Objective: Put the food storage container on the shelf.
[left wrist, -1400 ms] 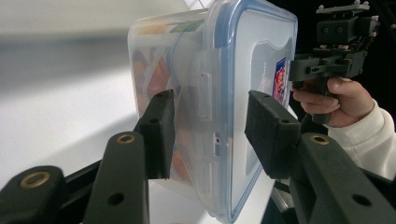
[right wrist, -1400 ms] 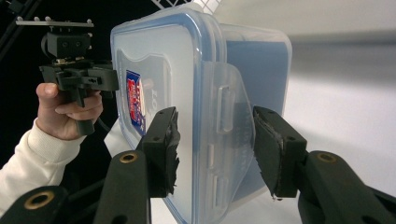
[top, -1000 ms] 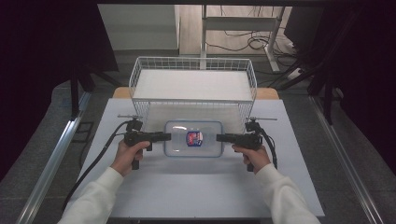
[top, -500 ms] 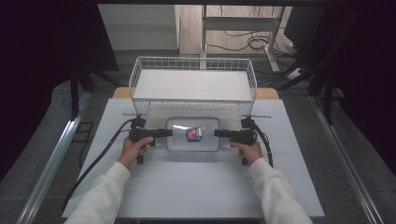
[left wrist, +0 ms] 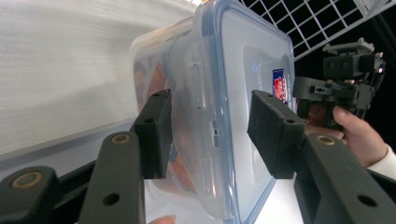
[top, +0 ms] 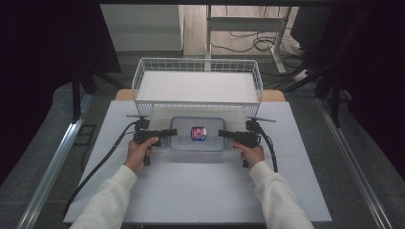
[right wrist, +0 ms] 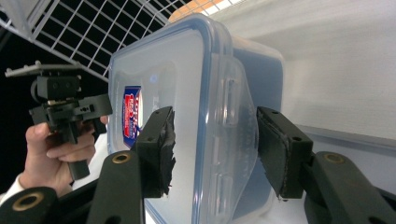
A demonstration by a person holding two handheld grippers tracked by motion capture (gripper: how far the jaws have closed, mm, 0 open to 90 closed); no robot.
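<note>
A clear plastic container (top: 184, 143) with a blue-rimmed lid and a red-and-blue sticker (top: 198, 133) rests on the white table (top: 200, 191), just in front of the wire basket (top: 196, 60). My left gripper (top: 174, 132) is at its left end and my right gripper (top: 220, 133) at its right end. In the left gripper view the jaws (left wrist: 210, 126) straddle the lid's edge and latch flap (left wrist: 196, 84), with a gap at the lid-side pad. The right gripper (right wrist: 215, 144) straddles the other flap (right wrist: 231, 107); its jaws have just been opening.
The white wire basket stands on short legs at the far side of the table, close behind the container. Cables trail from both grippers toward the near table corners. Dark floor and metal rails flank the table.
Both grippers and the container between them have sunk onto the table and shifted slightly toward the basket. The jaws stand a touch wider.
</note>
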